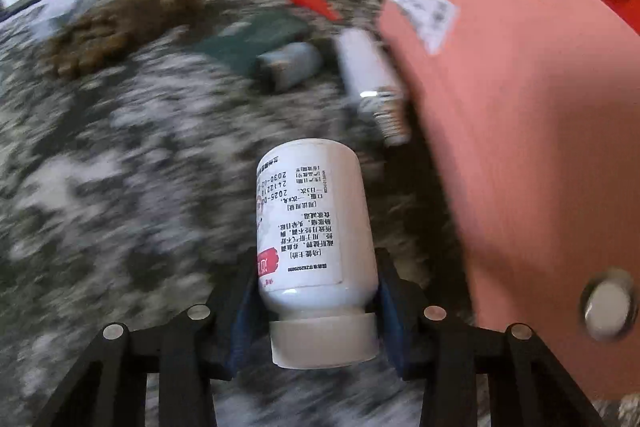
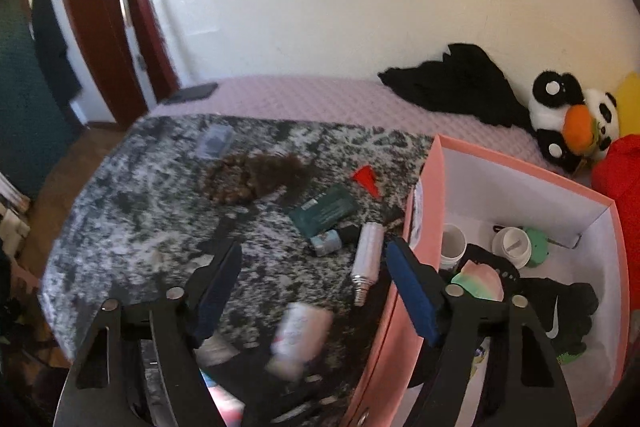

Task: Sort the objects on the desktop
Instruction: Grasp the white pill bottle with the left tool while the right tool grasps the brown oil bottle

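Note:
My left gripper point(image 1: 316, 303) is shut on a white pill bottle point(image 1: 316, 227), held by its neck with the cap toward the camera, above the speckled tabletop point(image 1: 120, 155) beside the pink box point(image 1: 520, 107). The same bottle shows blurred in the right wrist view point(image 2: 300, 335). My right gripper point(image 2: 312, 267) is open and empty, above the table at the pink box's point(image 2: 432, 187) left wall. On the table lie a silver tube point(image 2: 366, 255), a dark green packet point(image 2: 324, 213), a small blue-grey bottle point(image 2: 326, 243), a red piece point(image 2: 366, 177) and a brown hair clump point(image 2: 256, 177).
The pink box holds white cups point(image 2: 512, 247), a black glove point(image 2: 560, 311) and a pastel item point(image 2: 480, 281). A clear plastic case point(image 2: 216, 141) lies at the table's far side. Behind are a pink bed, black cloth point(image 2: 460, 83) and a panda toy point(image 2: 572, 115).

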`<control>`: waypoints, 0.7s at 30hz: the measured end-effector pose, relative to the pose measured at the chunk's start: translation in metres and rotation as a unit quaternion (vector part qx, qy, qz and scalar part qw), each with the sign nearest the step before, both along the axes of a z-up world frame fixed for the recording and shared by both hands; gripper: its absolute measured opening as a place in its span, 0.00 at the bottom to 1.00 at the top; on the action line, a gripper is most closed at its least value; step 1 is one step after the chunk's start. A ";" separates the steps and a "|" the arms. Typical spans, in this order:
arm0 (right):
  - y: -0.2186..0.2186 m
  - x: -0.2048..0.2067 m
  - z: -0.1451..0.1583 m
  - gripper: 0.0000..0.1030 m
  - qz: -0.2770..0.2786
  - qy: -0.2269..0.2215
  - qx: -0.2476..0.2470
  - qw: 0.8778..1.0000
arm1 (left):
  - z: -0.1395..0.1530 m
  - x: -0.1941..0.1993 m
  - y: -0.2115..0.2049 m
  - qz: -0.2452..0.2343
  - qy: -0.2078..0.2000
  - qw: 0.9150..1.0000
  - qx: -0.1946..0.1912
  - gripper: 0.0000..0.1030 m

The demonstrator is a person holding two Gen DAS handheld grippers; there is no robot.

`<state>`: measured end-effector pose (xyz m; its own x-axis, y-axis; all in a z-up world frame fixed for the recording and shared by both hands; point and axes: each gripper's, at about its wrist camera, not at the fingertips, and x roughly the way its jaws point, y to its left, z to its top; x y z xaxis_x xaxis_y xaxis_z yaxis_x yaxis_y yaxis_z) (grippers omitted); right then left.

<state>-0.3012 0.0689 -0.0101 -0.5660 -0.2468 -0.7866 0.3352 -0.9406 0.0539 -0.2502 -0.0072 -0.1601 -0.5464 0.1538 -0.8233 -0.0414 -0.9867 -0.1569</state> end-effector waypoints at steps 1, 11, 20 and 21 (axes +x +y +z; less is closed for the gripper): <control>-0.003 -0.005 -0.006 0.71 -0.001 -0.007 0.007 1.000 | 0.001 0.005 -0.012 0.012 0.000 1.000 -0.005 0.44; -0.019 -0.067 -0.087 0.59 -0.104 -0.152 -0.081 0.980 | -0.007 0.015 -0.093 0.088 0.021 0.994 -0.061 0.44; -0.007 -0.114 -0.156 0.51 -0.217 -0.199 -0.132 0.947 | -0.011 0.011 -0.105 0.080 0.028 0.995 -0.054 0.45; -0.006 -0.115 -0.156 0.46 -0.217 -0.184 -0.139 0.948 | -0.011 0.011 -0.105 0.079 0.028 0.995 -0.052 0.45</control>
